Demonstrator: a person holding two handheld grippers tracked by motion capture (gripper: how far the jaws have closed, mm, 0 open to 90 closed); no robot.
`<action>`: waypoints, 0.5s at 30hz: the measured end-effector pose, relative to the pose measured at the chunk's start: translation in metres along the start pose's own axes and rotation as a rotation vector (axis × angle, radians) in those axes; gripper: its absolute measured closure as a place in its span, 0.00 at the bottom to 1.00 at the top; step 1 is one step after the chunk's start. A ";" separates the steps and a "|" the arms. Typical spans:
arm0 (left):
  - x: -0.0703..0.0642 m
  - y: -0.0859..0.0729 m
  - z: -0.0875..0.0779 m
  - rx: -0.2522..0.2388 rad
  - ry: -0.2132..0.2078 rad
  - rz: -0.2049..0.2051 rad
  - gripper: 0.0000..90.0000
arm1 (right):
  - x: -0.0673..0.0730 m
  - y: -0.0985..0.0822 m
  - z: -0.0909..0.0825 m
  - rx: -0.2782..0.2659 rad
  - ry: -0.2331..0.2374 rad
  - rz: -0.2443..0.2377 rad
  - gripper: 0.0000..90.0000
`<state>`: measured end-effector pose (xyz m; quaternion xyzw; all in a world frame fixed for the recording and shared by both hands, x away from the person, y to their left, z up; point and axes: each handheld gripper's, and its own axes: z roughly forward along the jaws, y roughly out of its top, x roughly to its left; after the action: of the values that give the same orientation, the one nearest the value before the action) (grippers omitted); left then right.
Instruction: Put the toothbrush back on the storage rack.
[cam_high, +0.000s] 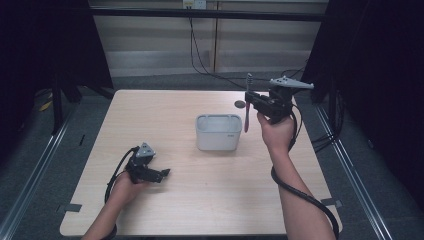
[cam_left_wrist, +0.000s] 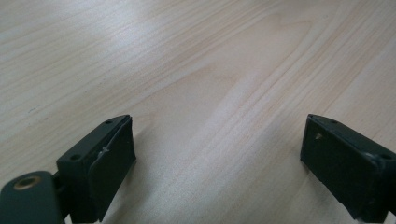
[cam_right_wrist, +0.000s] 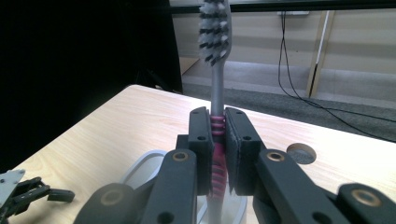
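**Toothbrush held upright above the white holder, not yet lowered in**

I have the right gripper (cam_high: 248, 102) at about 1 o'clock on the table (cam_high: 165, 210), lifted off the surface. Its jaws are clamped tight on a toothbrush (cam_high: 247, 112) by the pink ribbed grip, bristles up, grey neck rising above the pads (cam_right_wrist: 203, 140). The handle hangs down just at the right rim of the white holder (cam_high: 218, 132), which stands near the table's centre.

The left gripper (cam_high: 161, 173) rests at about 8 o'clock, jaws spread wide with nothing between them and bare wood beneath.

My worries: the handle tip looks closer to the rim than to the opening, so lowering it straight could strike the wall and tip or push the holder. The grip sits on a narrow ribbed section, so the brush could swivel between the pads.

Hard to make out: the lower end of the handle is hidden behind the jaws in the right gripper view, and I cannot tell what the holder contains. A small round dark disc (cam_right_wrist: 300, 153) lies at 12 o'clock; I cannot identify it.
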<state>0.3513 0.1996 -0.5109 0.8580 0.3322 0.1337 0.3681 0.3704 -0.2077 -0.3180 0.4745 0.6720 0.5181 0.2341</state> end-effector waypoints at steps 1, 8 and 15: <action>0.000 0.000 0.000 0.000 -0.001 0.000 0.11 | -0.001 0.000 0.001 0.000 0.005 0.004 0.91; 0.000 0.000 0.000 -0.001 0.000 0.000 0.11 | 0.001 0.001 0.006 -0.014 0.006 0.005 0.91; 0.000 0.000 0.000 0.000 0.000 0.000 0.11 | 0.003 -0.001 0.014 -0.015 0.012 0.001 0.91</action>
<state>0.3513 0.1996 -0.5109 0.8581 0.3322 0.1337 0.3681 0.3799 -0.1988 -0.3235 0.4698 0.6692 0.5262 0.2335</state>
